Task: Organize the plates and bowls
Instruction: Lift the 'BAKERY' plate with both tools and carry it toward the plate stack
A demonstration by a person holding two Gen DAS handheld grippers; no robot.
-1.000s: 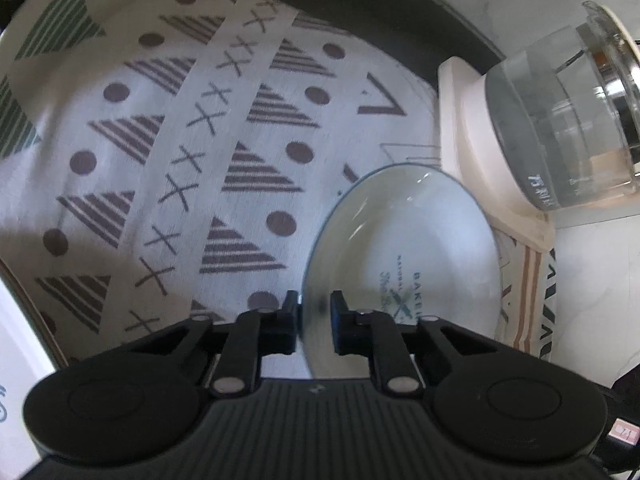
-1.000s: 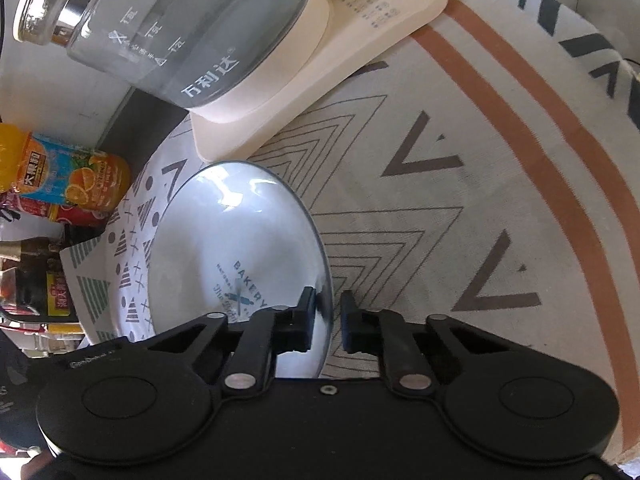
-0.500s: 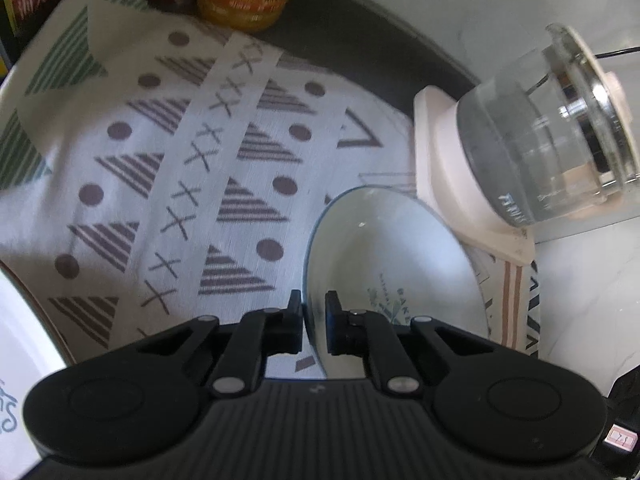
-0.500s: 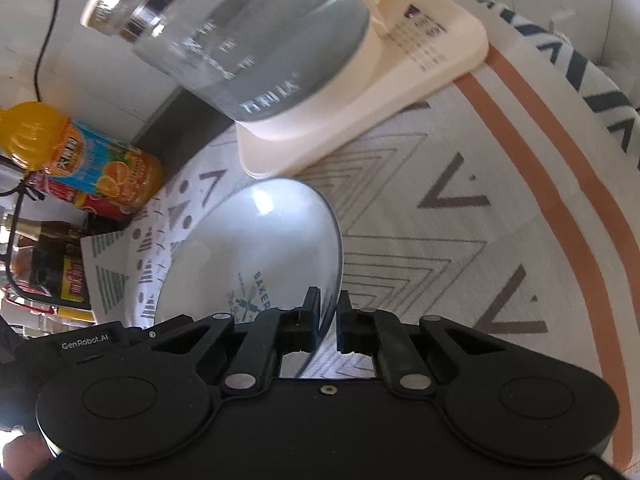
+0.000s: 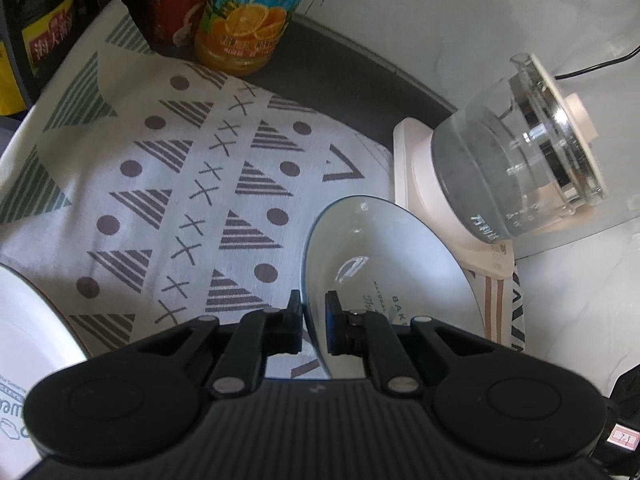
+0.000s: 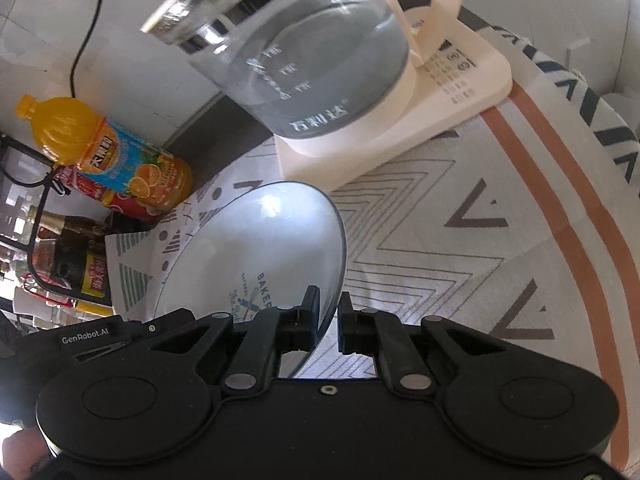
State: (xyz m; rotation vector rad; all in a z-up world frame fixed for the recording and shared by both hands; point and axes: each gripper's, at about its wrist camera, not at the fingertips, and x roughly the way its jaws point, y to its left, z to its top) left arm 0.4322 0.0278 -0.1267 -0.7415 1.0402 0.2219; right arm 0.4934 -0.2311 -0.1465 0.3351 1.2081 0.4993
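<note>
A white plate (image 5: 384, 256) with a thin dark rim and "BAKERY" print is held up above the patterned cloth (image 5: 168, 184) by both grippers. My left gripper (image 5: 314, 312) is shut on the plate's left rim. My right gripper (image 6: 329, 312) is shut on its right rim, seen in the right wrist view (image 6: 256, 248). The rim of another white plate (image 5: 28, 328) shows at the lower left of the left wrist view.
A glass kettle (image 5: 516, 168) on a cream base (image 5: 416, 184) stands just behind the plate; it also shows in the right wrist view (image 6: 304, 52). An orange juice bottle (image 5: 248, 20), a red can (image 5: 176, 12) and dark bottles (image 6: 68, 264) stand at the back left.
Both grippers have risen with the plate held between them. The views pulled back, so the bottles and the whole kettle now show.
</note>
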